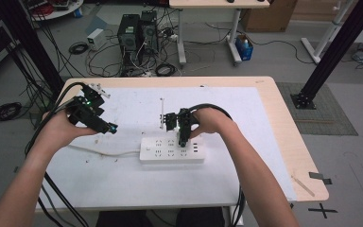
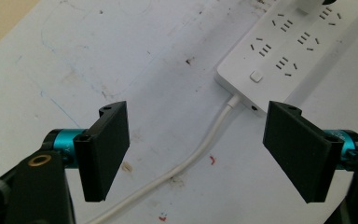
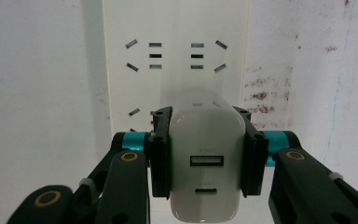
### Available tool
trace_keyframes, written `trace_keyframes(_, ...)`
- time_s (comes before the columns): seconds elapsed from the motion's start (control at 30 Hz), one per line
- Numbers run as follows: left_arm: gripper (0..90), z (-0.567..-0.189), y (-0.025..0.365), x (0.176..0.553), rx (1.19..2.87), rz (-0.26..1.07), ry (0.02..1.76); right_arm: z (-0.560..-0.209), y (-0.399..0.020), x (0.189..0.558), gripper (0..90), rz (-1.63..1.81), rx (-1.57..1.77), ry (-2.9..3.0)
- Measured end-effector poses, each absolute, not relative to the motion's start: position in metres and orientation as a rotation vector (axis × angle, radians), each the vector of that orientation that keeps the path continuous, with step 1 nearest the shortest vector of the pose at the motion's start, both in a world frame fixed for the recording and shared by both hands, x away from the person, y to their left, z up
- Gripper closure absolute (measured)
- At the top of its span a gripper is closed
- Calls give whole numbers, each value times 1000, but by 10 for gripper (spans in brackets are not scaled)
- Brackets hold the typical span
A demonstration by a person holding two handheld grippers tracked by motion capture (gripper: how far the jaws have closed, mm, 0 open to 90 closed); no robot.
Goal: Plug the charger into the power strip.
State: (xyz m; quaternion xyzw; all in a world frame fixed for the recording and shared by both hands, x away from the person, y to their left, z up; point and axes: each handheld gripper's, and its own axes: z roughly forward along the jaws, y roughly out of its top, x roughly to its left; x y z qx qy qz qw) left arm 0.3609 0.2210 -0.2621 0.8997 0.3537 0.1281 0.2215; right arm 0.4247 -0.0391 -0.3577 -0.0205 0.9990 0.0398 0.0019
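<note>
A white power strip (image 1: pixel 171 150) lies in the middle of the white table mat, and its white cable (image 1: pixel 99 152) runs off to the left. My right gripper (image 1: pixel 183 140) points down at the strip's right part. It is shut on a white USB charger (image 3: pixel 206 163), with a pad pressed on each side. The charger is right over the strip's sockets (image 3: pixel 175 56); whether its prongs are in, I cannot tell. My left gripper (image 1: pixel 109 127) hovers left of the strip, open with nothing between its jaws. Below my left gripper (image 2: pixel 199 109) are the cable (image 2: pixel 200 149) and the strip's switch end (image 2: pixel 256 77).
A thin pale stick (image 1: pixel 161 113) lies on the mat just behind the strip. The wooden table edge (image 1: pixel 288 137) shows around the mat at the right. Black frame posts (image 1: pixel 333 52) stand at both sides. Computers (image 1: pixel 137 35) and loose cables sit on the floor beyond.
</note>
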Motion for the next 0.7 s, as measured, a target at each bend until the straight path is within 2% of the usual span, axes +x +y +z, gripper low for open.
trace_keyframes(0.7, 229, -264, 212, 366, 2494, 348, 960, -363, -39, 423, 631, 134, -59, 3126)
